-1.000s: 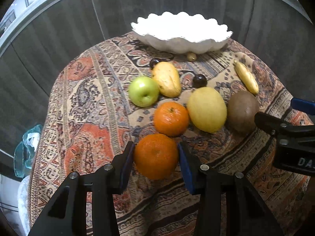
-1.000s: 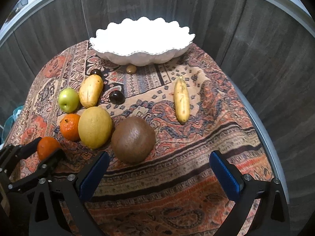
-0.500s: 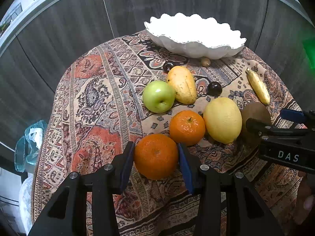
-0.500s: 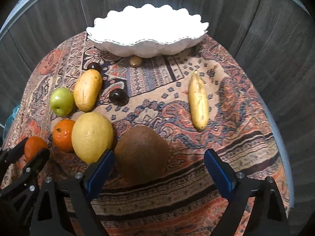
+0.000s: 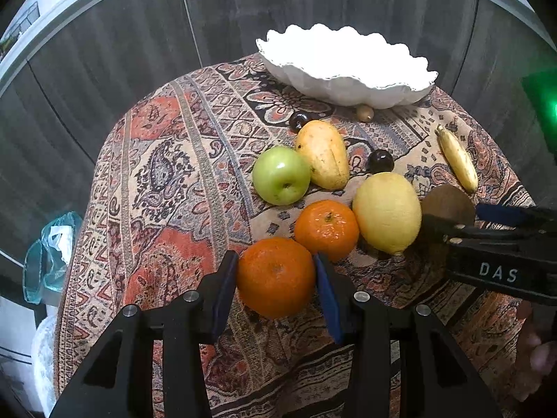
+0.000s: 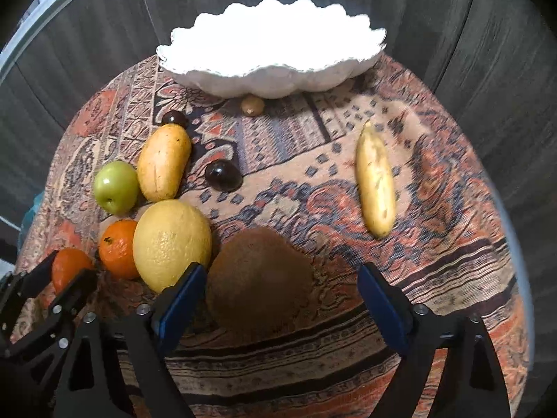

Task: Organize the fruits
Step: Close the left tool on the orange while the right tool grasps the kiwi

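Observation:
My left gripper (image 5: 276,278) is shut on an orange (image 5: 276,277), low over the patterned cloth. It also shows at the lower left of the right wrist view, where the left gripper (image 6: 69,275) holds the orange (image 6: 69,266). My right gripper (image 6: 280,275) straddles a brown fuzzy fruit (image 6: 259,278). Its jaws are closing, and the right pad still stands clear of the fruit. A second orange (image 5: 326,230), a large yellow citrus (image 5: 386,212), a green apple (image 5: 281,175), a mango (image 5: 323,155) and a banana (image 5: 456,160) lie on the cloth. The white scalloped bowl (image 5: 344,80) stands at the far edge.
Two dark plums (image 5: 380,161) (image 5: 299,120) and a small brown fruit (image 5: 364,113) lie near the bowl. The cloth-covered table (image 5: 167,181) drops off on all sides. Dark panelling stands behind it. A plastic bag (image 5: 52,250) sits below on the left.
My right gripper has come down and forward over the brown fruit, and its jaws have narrowed. The left gripper keeps its grip on the orange.

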Available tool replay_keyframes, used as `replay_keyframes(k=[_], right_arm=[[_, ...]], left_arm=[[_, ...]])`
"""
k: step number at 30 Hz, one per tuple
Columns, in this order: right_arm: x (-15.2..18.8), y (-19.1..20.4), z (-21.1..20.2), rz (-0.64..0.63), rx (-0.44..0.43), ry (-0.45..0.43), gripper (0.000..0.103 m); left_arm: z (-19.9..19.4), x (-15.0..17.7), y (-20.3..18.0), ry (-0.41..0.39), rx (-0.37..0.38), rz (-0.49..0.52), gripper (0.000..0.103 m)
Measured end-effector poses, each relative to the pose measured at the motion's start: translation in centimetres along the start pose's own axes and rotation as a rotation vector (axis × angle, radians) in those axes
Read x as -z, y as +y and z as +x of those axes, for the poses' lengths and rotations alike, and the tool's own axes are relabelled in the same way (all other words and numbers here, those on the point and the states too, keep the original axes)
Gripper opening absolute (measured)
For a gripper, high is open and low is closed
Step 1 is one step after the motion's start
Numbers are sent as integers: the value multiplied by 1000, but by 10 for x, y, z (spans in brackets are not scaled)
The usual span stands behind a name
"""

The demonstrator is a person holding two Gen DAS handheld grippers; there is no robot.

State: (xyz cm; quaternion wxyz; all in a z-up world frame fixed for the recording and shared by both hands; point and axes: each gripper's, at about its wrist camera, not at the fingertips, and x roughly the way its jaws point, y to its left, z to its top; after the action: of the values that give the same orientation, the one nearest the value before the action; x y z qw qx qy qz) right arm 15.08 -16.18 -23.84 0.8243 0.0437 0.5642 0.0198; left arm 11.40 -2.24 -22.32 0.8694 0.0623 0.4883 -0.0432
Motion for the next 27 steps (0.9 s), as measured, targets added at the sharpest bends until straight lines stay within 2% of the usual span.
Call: replay_keyframes(k=[1,2,4,14,27], right_arm=[[1,0,3,5,-25,18,79],[2,1,7,6,-48,38,69],[6,2,14,16,-79,65,59],[12,3,5,10,-79,25,58],[7,-2,-48,-8,-68,-80,57]], left_arm=[[-1,0,0,-2,0,2,44],[-1,0,0,-2,0,2,44],[-1,0,1,0,-3,1,44],[-8,-3,1,-18,-9,1,44],[-44,-16,-1,-96,-14,4,44]])
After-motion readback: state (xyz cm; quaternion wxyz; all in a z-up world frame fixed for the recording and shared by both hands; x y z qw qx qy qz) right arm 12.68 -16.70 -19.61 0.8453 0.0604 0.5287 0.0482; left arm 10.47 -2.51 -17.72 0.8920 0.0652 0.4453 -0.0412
